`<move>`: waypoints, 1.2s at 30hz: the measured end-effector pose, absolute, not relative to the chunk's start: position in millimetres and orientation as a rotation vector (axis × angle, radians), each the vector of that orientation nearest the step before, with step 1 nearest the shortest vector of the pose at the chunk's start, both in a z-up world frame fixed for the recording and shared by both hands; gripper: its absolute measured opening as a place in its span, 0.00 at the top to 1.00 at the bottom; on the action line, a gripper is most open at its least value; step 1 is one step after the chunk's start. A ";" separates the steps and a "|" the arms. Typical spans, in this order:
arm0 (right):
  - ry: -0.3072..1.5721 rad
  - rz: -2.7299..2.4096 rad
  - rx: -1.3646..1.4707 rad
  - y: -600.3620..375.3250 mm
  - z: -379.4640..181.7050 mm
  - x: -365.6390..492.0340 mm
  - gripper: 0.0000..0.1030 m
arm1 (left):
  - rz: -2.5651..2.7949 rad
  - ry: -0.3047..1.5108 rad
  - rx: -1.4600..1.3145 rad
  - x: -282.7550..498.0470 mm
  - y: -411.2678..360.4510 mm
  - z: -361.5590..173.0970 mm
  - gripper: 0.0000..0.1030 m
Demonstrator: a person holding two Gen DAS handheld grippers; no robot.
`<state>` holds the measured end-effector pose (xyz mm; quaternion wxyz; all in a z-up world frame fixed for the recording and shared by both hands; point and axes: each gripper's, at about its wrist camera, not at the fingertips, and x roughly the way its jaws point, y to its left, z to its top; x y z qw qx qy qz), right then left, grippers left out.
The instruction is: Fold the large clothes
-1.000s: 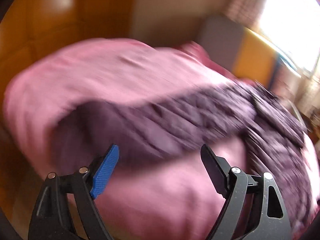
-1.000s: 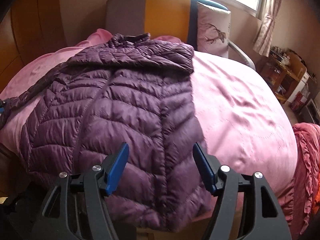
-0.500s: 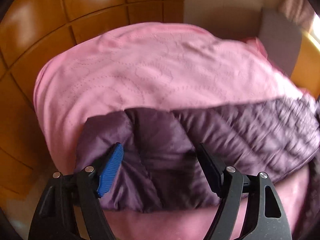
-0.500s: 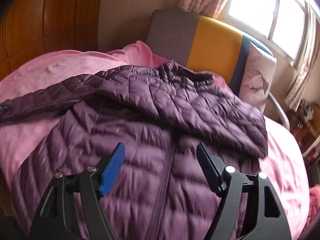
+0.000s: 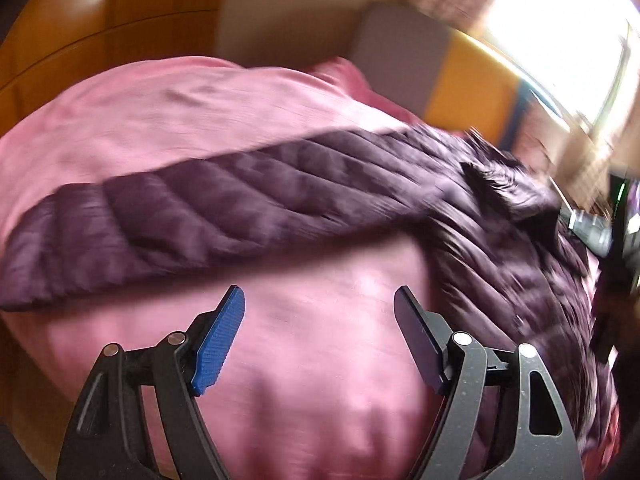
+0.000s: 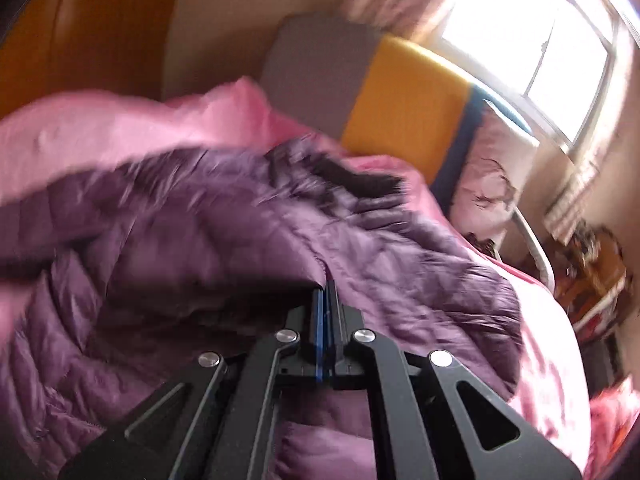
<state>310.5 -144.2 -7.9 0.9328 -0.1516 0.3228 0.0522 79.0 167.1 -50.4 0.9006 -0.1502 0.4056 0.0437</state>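
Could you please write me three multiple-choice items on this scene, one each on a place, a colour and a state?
1. Where does the jacket lie?
A. on the pink bedspread
B. on a chair
C. on the floor

2. What colour is the jacket?
A. green
B. dark purple
C. white

3. How do the right gripper jaws stand?
A. wide apart
B. out of view
C. closed on jacket fabric

Answers: 1 A, pink cover shows all round it; 2 B, its quilted shell is purple in both views; 3 C, the jaws meet with fabric pinched at their tips.
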 end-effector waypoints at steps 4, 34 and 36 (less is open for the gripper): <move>0.609 -0.034 -0.098 -238.7 31.5 296.4 0.99 | 0.003 0.885 -0.290 86.6 129.4 -60.5 0.26; 1.050 0.193 0.411 -335.0 -63.3 124.1 0.92 | -0.111 0.960 -0.068 116.5 95.0 -65.6 0.97; 1.056 0.238 0.379 -315.8 -62.2 108.4 0.93 | -0.075 0.965 -0.074 116.7 107.9 -63.1 0.97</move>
